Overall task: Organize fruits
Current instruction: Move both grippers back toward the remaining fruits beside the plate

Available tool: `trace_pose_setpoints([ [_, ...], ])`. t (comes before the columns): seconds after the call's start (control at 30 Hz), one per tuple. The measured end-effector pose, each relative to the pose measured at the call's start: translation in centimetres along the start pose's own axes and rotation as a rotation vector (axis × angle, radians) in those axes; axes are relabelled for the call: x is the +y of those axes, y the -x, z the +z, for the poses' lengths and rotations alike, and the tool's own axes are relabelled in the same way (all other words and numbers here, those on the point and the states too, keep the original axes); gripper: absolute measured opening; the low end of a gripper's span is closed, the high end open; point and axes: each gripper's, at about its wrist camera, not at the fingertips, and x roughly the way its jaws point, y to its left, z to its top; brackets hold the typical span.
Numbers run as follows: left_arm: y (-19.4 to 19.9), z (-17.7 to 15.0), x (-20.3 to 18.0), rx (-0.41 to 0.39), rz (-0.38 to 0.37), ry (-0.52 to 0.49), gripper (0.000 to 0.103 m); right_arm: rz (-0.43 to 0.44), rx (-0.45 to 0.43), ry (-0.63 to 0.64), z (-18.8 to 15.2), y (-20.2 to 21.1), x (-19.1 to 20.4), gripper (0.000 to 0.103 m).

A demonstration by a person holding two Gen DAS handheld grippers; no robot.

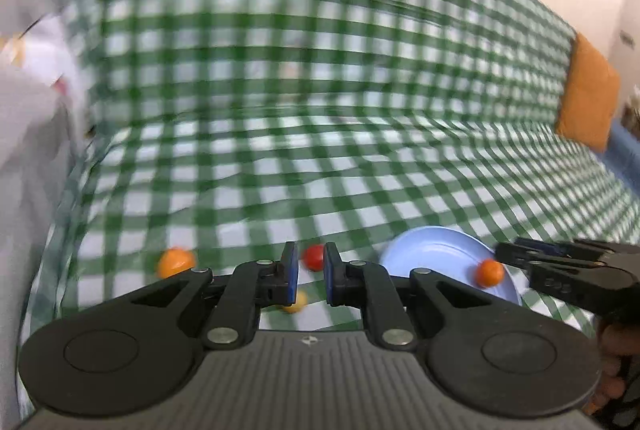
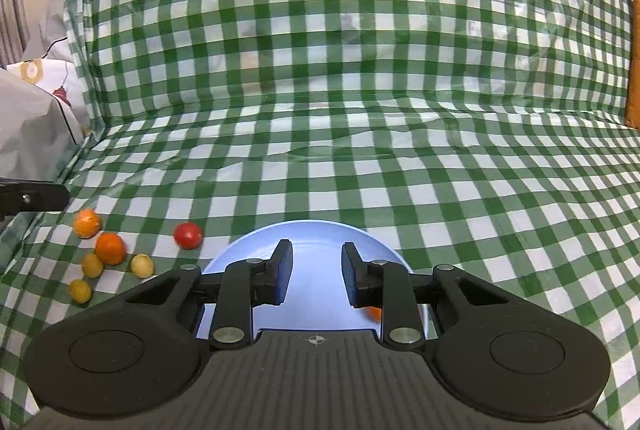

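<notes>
A light blue plate (image 2: pixel 316 234) lies on the green checked cloth; it also shows in the left wrist view (image 1: pixel 432 250). One small orange fruit (image 1: pixel 489 272) lies on the plate, partly hidden in the right wrist view (image 2: pixel 375 313). My right gripper (image 2: pixel 316 276) is open and empty over the plate. My left gripper (image 1: pixel 311 274) is open with a narrow gap, empty, in front of a red fruit (image 1: pixel 313 257). An orange fruit (image 1: pixel 175 262) and a yellow fruit (image 1: pixel 297 304) lie near it. The right wrist view shows the red fruit (image 2: pixel 188 235), two orange fruits (image 2: pixel 110 248) and three yellow ones (image 2: pixel 142 265) left of the plate.
The checked cloth covers a sofa seat and backrest (image 2: pixel 340 50). An orange cushion (image 1: pixel 588 94) stands at the far right. Grey and white fabric (image 2: pixel 36 118) lies at the left. The left wrist view is motion-blurred.
</notes>
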Motion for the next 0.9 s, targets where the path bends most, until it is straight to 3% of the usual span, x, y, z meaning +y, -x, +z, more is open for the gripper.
trace_pose_setpoints([
  [0.07,-1.1,-0.7,2.7,0.108,0.050,0.091,0.014,0.008,-0.001,-0.004,0.1,0.0,0.2,0.028],
  [0.17,-1.1,-0.7,6.8,0.122,0.093,0.272,0.014,0.023,0.001,-0.015,0.2,-0.1,0.7,0.028],
  [0.23,-1.7,-1.0,8.0,0.168,0.115,0.320,0.014,0.031,0.002,-0.022,0.4,-0.4,1.2,0.028],
  [0.4,-2.2,-1.0,7.7,0.199,0.137,0.258,0.014,0.064,-0.003,-0.040,0.6,-0.5,2.4,0.028],
  [0.43,-2.2,-1.0,7.6,0.201,0.140,0.249,0.014,0.038,0.000,-0.074,0.6,-0.5,2.6,0.028],
  [0.57,-2.5,-1.3,8.4,0.209,0.144,0.258,0.014,0.061,0.001,-0.077,0.8,-1.1,4.2,0.029],
  [0.9,-4.6,-1.2,8.2,0.208,0.109,0.254,0.015,0.188,0.070,-0.018,1.5,-4.3,9.4,0.029],
])
